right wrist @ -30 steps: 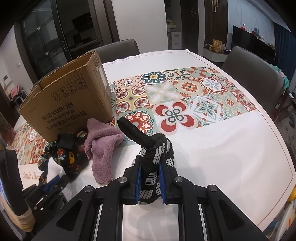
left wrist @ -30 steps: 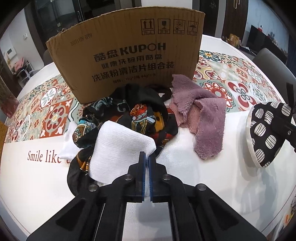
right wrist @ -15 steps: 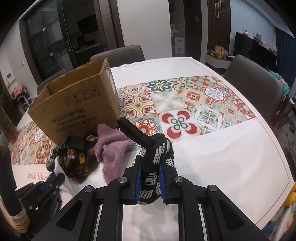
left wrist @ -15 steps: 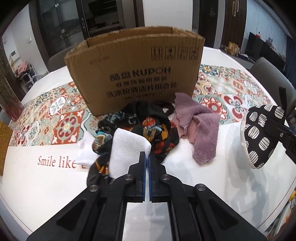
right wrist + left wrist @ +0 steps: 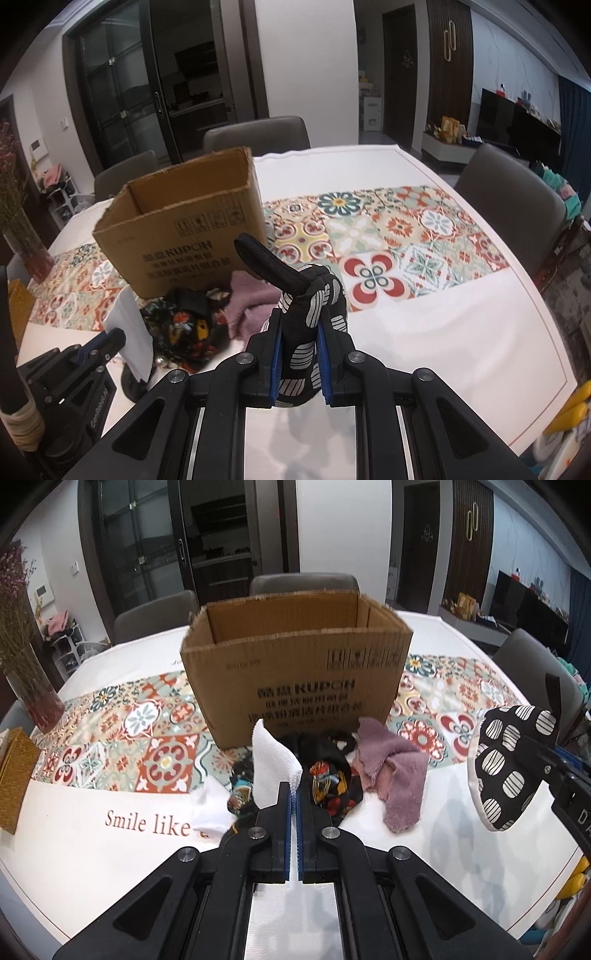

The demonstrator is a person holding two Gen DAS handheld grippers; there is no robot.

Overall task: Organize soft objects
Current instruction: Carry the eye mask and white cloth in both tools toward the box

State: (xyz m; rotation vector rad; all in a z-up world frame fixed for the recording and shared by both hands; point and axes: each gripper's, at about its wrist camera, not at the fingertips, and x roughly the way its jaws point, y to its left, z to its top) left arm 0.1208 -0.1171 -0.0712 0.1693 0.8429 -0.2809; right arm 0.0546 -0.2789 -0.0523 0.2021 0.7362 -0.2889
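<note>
My left gripper (image 5: 294,794) is shut on a white cloth (image 5: 271,766) and holds it up above the pile, in front of the open cardboard box (image 5: 295,672). My right gripper (image 5: 300,332) is shut on a black mitt with white ovals (image 5: 314,306), held in the air right of the pile; the mitt also shows in the left wrist view (image 5: 509,764). On the table lie a dark patterned scarf (image 5: 328,782) and a mauve towel (image 5: 395,775). The box (image 5: 184,225) is open at the top.
The round white table (image 5: 110,849) has a tiled runner (image 5: 388,229) across it. A vase of dried flowers (image 5: 33,686) and a woven mat (image 5: 14,775) stand at the left. Grey chairs (image 5: 509,199) surround the table.
Both grippers have risen and drawn back from the table. The white cloth has come up off the pile and hangs from my left gripper. The box's open top now shows.
</note>
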